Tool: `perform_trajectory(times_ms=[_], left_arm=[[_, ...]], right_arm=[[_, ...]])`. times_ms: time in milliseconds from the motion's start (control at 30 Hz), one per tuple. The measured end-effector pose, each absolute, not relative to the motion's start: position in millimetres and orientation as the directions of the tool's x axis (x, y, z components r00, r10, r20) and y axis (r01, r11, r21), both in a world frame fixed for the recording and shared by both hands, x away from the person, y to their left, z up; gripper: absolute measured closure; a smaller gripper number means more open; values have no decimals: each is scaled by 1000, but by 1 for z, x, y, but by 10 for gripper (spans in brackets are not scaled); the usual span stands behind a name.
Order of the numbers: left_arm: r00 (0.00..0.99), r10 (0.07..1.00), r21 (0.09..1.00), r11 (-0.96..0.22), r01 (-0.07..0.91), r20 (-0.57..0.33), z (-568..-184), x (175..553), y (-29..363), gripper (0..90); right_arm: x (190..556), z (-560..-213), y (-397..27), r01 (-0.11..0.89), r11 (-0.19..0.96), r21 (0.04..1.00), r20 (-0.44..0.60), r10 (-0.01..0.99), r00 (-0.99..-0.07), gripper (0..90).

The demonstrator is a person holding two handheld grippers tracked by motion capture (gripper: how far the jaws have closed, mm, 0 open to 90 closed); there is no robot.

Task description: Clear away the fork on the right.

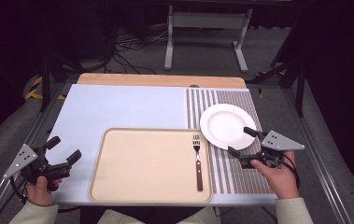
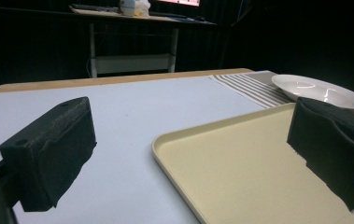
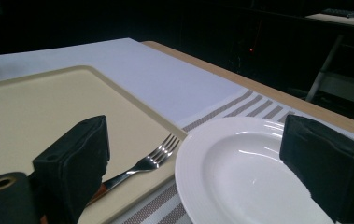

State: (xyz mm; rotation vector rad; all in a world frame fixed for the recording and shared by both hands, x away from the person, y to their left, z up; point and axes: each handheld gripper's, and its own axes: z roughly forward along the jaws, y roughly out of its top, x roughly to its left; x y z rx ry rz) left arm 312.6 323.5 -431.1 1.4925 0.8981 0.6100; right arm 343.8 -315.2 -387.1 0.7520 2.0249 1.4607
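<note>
Both tools idle, jaws wide and empty: my left gripper (image 1: 58,156) beside the tray (image 1: 118,186), my right gripper (image 1: 245,142) at the plate (image 1: 221,122). The fork (image 1: 197,161) lies at the tray's right edge. Closing here would likely nudge the plate's rim, perhaps skidding it.

High view looks down on whole table; both gripper views sit low, close, sharing tray (image 2: 240,172) and plate (image 3: 240,172).
</note>
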Motion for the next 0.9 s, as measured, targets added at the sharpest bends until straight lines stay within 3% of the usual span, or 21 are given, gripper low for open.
perform_trajectory(times_ms=[700,900], left_arm=[[562,818,983,21,182,-122,-431,312,323,15],[558,820,982,29,184,-129,-431,313,323,15]], right_arm=[[336,-435,-333,238,163,958,36,751,-659,75],[335,-434,-333,242,155,958,44,754,-655,74]])
